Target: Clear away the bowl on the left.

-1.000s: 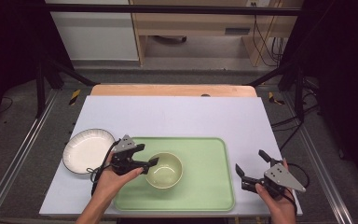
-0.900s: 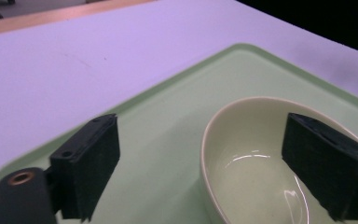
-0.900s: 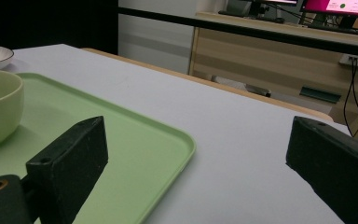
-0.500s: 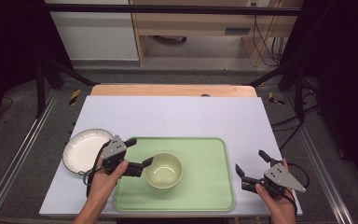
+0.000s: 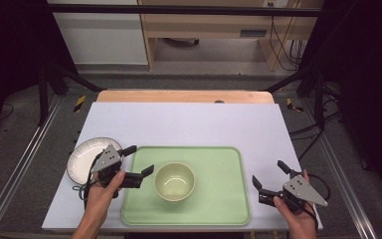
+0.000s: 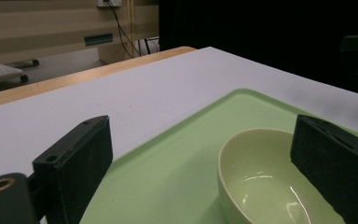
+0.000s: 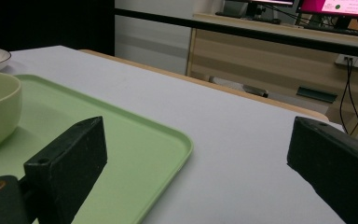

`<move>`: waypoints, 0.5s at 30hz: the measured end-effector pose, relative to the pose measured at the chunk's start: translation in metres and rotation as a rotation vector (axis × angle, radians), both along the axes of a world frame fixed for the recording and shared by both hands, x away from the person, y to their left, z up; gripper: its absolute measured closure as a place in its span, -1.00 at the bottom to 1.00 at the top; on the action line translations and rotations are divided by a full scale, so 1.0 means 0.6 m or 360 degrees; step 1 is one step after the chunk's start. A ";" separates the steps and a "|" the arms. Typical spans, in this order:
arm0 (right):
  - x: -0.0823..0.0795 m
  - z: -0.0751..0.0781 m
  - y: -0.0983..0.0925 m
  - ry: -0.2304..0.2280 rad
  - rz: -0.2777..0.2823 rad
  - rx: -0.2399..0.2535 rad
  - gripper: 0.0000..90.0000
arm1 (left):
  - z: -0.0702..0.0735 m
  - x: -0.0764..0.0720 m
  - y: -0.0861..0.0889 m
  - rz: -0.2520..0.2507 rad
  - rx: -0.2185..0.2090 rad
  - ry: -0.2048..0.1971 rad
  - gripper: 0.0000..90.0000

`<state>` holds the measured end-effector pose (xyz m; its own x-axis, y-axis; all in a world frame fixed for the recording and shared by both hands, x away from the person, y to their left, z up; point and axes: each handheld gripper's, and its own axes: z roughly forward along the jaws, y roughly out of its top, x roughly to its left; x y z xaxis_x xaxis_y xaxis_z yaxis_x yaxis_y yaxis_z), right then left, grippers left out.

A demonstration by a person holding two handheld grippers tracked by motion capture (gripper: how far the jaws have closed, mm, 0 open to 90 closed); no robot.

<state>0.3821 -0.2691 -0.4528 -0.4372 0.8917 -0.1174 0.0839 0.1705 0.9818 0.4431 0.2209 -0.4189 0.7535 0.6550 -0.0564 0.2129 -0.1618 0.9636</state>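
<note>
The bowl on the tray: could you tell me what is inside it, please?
The bowl looks empty: its glossy inside shows only reflections. In the left gripper view, the near rim and one jaw hide part of the bottom. It sits on the green tray.

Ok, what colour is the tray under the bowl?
Light green tray; clearest in the high view.

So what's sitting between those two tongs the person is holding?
In the high view, the green tray with a pale bowl on it lies between the left tongs and the right tongs, then a bare strip of white tabletop.
</note>
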 end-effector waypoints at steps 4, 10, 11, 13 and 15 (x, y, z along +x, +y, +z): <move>-0.001 0.001 -0.001 -0.0002 -0.0007 0.0005 -0.90 | 0.004 -0.005 0.007 -0.0024 -0.0005 -0.0015 -0.88; -0.001 0.000 0.000 0.0001 -0.0003 0.0004 -0.90 | 0.008 -0.010 0.018 -0.0054 -0.0025 -0.0027 -0.91; -0.001 0.000 0.000 0.0001 -0.0003 0.0004 -0.90 | 0.008 -0.010 0.021 -0.0056 -0.0025 -0.0026 -0.91; -0.001 0.000 0.000 0.0002 -0.0004 0.0003 -0.90 | 0.008 -0.010 0.024 -0.0065 -0.0034 -0.0024 -0.91; -0.001 0.000 0.000 0.0001 -0.0005 0.0005 -0.90 | 0.008 -0.011 0.028 -0.0089 -0.0030 -0.0028 -0.91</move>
